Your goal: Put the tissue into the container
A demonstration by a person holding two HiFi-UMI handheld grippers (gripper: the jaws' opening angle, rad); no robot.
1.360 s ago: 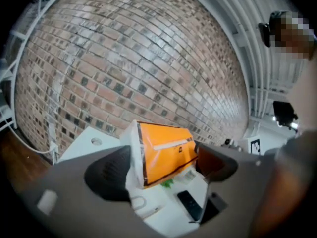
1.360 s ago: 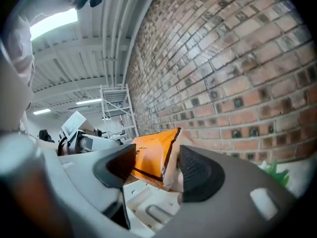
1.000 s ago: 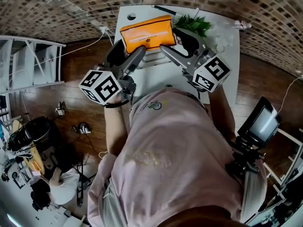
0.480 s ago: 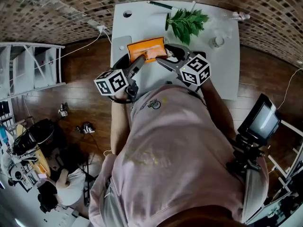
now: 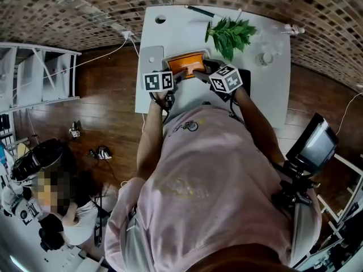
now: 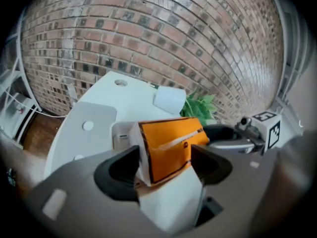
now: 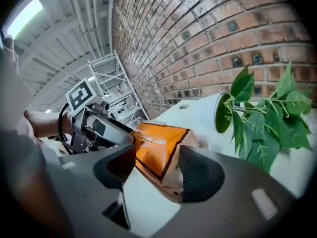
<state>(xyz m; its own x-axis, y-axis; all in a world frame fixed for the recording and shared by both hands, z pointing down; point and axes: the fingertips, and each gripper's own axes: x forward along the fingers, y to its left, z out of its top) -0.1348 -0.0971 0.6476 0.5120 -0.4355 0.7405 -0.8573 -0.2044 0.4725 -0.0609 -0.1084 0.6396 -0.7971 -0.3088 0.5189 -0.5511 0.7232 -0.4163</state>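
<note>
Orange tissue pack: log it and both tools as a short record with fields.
item: orange tissue pack over the white table, near the green leafy sprig
left tool: jaws closing, pack between them, pads touching its sides
right tool: shut on the pack's other end
resting on table: cannot tell

The tissue pack [image 6: 171, 145] is bright orange on its face, edged with a thin dark line, and white on its sides. A pale streak crosses the orange, print or glare, I can't tell. My left gripper [image 6: 164, 155], jaws closing with the pack between them, is dark grey, like my right gripper [image 7: 156, 157]. Toward the upper right of the head view, green leaves [image 5: 229, 34] lie on the white table [image 5: 170, 30]. The brick wall [image 6: 148, 33] is red-brown with pale mortar.
</note>
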